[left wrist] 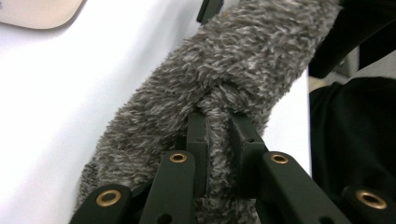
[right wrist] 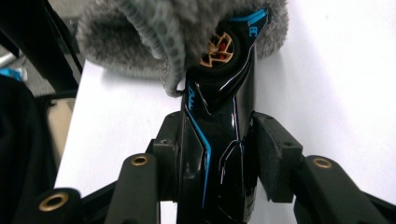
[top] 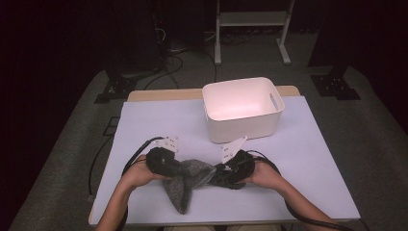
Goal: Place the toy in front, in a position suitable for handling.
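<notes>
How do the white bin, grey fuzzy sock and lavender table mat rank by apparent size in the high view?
1. lavender table mat
2. white bin
3. grey fuzzy sock, partly hidden by both claws, yet clearly smallest.

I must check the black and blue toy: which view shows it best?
The right gripper view: the black and blue toy sits close between the jaws, nose inside the grey sock. The high view shows a dark shape; the left gripper view shows sock.

place: lab | signs: black curtains (top: 57, 38), floor cables (top: 168, 53), covered table (top: 298, 144)
</notes>
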Demonstrator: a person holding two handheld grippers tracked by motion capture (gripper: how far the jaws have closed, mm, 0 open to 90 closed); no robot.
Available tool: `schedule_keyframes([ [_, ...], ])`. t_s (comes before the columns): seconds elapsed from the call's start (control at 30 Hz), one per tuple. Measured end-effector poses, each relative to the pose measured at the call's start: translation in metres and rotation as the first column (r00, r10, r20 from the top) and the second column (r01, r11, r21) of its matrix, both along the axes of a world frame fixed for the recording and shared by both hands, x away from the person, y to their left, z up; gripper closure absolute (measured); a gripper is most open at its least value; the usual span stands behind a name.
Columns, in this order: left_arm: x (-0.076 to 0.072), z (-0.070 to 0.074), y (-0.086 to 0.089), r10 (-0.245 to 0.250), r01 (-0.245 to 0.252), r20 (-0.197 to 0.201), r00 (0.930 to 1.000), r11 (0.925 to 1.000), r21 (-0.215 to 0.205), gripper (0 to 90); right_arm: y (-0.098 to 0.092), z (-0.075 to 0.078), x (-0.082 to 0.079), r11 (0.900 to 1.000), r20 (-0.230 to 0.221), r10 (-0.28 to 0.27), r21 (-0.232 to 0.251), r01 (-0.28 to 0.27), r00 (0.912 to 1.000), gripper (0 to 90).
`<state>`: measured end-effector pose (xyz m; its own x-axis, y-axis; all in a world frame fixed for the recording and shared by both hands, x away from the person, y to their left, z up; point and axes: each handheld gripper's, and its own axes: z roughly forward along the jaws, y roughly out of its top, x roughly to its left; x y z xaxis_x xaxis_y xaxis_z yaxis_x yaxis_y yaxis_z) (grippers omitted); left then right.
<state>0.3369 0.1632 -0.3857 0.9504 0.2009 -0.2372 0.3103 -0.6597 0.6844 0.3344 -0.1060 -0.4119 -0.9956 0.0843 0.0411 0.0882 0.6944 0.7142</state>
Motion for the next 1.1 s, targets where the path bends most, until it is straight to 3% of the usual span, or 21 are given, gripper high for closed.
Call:
schedule_keyframes([
  [0.07, -0.002, 0.001, -0.007, -0.018, 0.018, -0.003, 0.9998, 0.9997, -0.017, 80.5, 0.002, 0.001, 0.0, 0.999, 0.0, -0.001, 0.038, 0.001, 1.0, 55.8],
  [0.1, -0.002, 0.004, -0.01, -0.019, 0.019, 0.008, 0.9998, 0.9998, -0.004, 80.9, 0.004, 0.003, 0.0, 0.999, 0.002, -0.003, 0.043, 0.003, 1.0, 55.8],
  [0.17, 0.0, 0.01, -0.012, -0.021, 0.022, 0.016, 0.9997, 0.9994, -0.027, 81.0, 0.004, 0.003, 0.0, 0.999, 0.033, -0.013, 0.035, 0.011, 0.9994, 55.8],
  [0.2, 0.004, 0.022, -0.018, -0.038, 0.04, 0.03, 0.9988, 0.9971, -0.065, 81.3, 0.0, 0.003, 0.001, 0.997, 0.002, -0.024, 0.077, 0.024, 0.9997, 55.7],
  [0.27, 0.004, 0.028, -0.023, -0.048, 0.05, 0.036, 0.9982, 0.9964, -0.068, 81.3, -0.002, 0.003, 0.002, 0.995, -0.007, -0.035, 0.095, 0.036, 0.9993, 55.4],
  [0.53, 0.004, 0.054, -0.068, -0.143, 0.145, 0.1, 0.9847, 0.9893, -0.015, 81.2, -0.036, 0.011, -0.005, 0.983, 0.009, -0.086, 0.162, 0.084, 0.9962, 55.3],
  [0.73, 0.003, 0.05, -0.076, -0.155, 0.155, 0.087, 0.9841, 0.9879, 0.01, 81.0, -0.06, 0.015, -0.011, 0.979, 0.018, -0.12, 0.167, 0.116, 0.9926, 55.7],
  [0.87, 0.006, 0.036, -0.067, -0.129, 0.125, 0.066, 0.9894, 0.99, 0.065, 80.9, -0.067, 0.017, -0.016, 0.979, 0.033, -0.125, 0.167, 0.117, 0.9916, 55.7],
  [0.93, 0.007, 0.034, -0.065, -0.132, 0.128, 0.061, 0.9894, 0.9897, 0.066, 80.9, -0.068, 0.017, -0.016, 0.979, 0.038, -0.125, 0.166, 0.117, 0.9915, 55.8],
  [1.03, 0.006, 0.034, -0.063, -0.13, 0.129, 0.048, 0.9904, 0.9915, 0.016, 80.9, -0.065, 0.017, -0.017, 0.98, 0.043, -0.119, 0.163, 0.111, 0.9919, 56.0],
  [1.1, 0.005, 0.039, -0.063, -0.131, 0.131, 0.065, 0.9893, 0.9914, 0.003, 80.9, -0.06, 0.018, -0.018, 0.982, 0.051, -0.11, 0.157, 0.101, 0.9926, 56.0],
])
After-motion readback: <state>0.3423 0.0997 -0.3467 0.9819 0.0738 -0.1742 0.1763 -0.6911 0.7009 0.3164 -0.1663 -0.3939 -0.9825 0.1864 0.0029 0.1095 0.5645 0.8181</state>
